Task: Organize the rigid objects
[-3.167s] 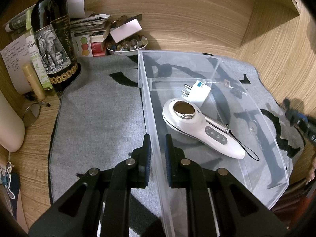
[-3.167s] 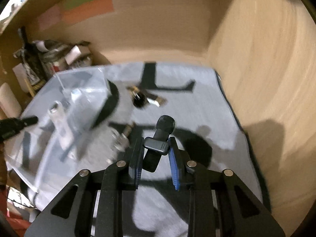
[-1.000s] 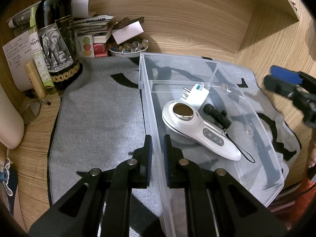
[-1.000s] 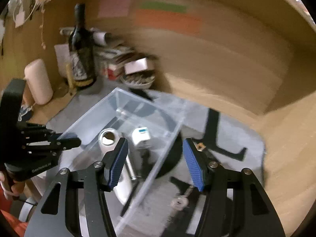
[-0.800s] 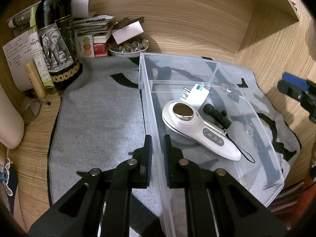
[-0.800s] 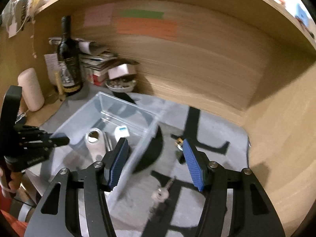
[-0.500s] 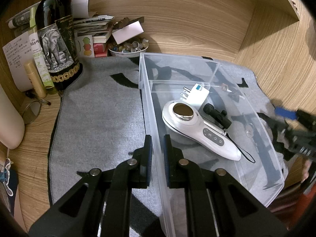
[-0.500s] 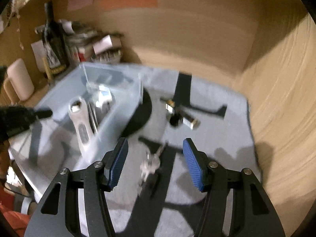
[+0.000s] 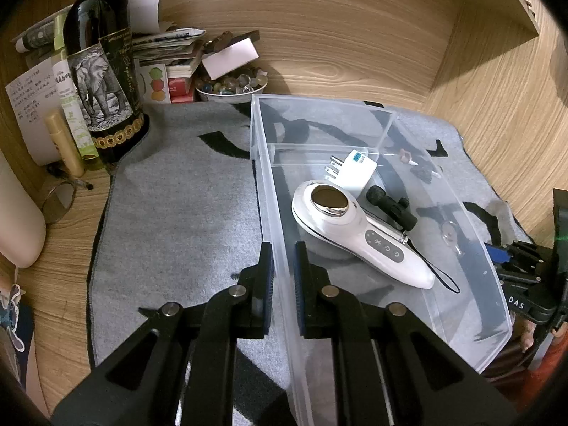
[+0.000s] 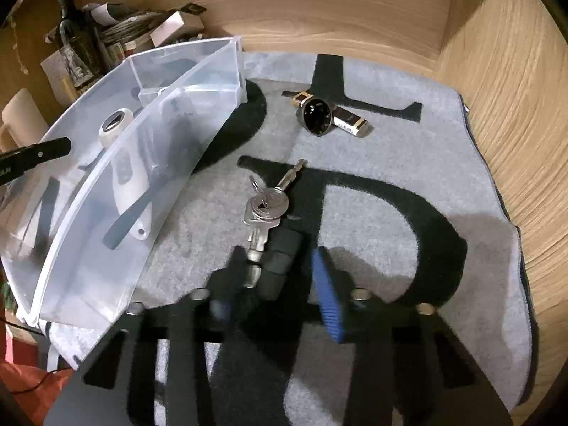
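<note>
Our left tongs (image 9: 282, 277) pinch the near wall of the clear box (image 9: 493, 269), which holds a white handheld gadget (image 9: 358, 230), a plug (image 9: 353, 168) and a small black piece (image 9: 390, 207). Our right tongs (image 10: 280, 280) have just been closing around the keys (image 10: 266, 209), not yet squeezing. A watch (image 10: 319, 115) lies at twelve o'clock from the keys on the gray mat (image 10: 408, 163).

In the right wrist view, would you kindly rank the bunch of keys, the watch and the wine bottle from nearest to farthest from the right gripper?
1. Bunch of keys: on the grey mat, reaching between the fingers of the right gripper.
2. Watch: farther back on the mat, slightly right.
3. Wine bottle: far back left, beyond the clear bin.
</note>
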`<state>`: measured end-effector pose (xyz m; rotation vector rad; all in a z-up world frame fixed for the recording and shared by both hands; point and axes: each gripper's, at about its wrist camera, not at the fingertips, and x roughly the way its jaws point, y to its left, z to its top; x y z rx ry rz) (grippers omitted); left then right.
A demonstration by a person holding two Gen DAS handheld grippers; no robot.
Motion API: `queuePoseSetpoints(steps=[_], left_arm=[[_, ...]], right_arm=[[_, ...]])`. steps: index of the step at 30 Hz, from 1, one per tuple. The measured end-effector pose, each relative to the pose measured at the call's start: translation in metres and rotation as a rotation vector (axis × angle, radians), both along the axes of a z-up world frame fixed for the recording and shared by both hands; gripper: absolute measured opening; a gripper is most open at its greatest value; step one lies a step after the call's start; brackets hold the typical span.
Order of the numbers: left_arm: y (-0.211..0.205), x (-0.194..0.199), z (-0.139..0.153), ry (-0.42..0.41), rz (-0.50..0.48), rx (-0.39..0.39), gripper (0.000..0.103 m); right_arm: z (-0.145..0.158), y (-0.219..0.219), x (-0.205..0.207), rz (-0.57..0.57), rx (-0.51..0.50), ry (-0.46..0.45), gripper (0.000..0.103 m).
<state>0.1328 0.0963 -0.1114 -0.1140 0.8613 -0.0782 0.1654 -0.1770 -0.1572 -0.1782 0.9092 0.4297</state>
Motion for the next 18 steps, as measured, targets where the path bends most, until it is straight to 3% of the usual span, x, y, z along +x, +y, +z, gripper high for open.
queuePoseSetpoints(steps=[9,18], left_arm=[[0.000,0.000,0.000,0.000,-0.001,0.000,0.011],[0.000,0.000,0.000,0.000,-0.002,0.000,0.011]], right_arm=[[0.010,-0.009,-0.002,-0.029,0.019,-0.039,0.025],[0.055,-0.007,-0.006,-0.021,0.052,-0.156,0.025]])
